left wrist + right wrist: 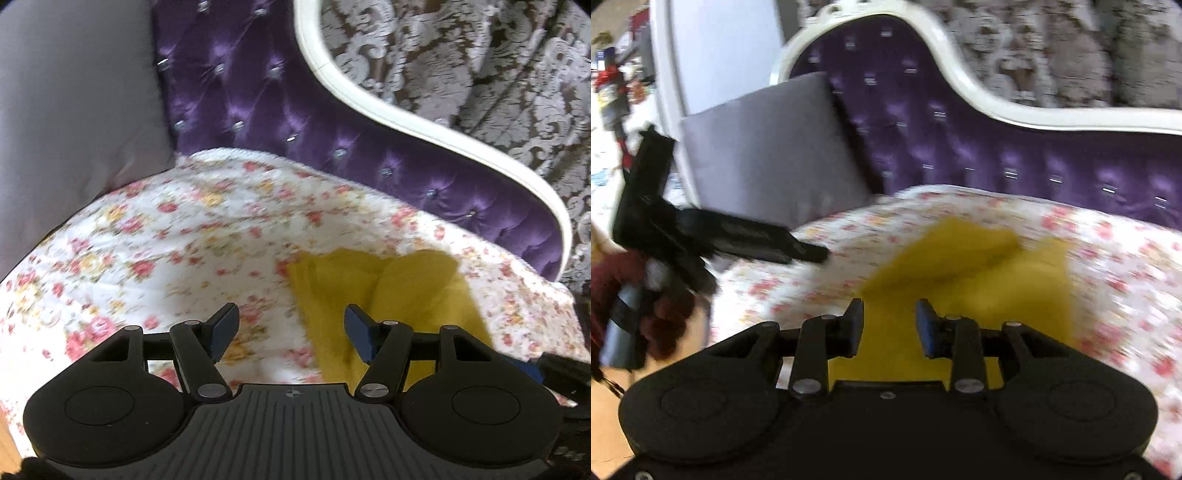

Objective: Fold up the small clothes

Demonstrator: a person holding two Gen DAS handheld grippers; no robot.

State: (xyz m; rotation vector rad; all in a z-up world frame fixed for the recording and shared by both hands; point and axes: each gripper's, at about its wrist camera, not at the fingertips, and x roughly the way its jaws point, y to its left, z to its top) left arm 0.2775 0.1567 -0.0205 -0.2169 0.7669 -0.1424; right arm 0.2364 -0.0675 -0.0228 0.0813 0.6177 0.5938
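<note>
right wrist view: right gripper (889, 326) jaws stood apart, empty, over yellow garment (979, 273); left gripper (291, 328) apart at nine o'clock; advise pinching an edge squarely.

Yellow garment (399, 291) on floral cover (184, 236)

Bright even light, fisheye-bent edges, heavy motion blur

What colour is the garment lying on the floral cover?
Mustard yellow, plain with no print. The garment shows best in the left wrist view.
</note>
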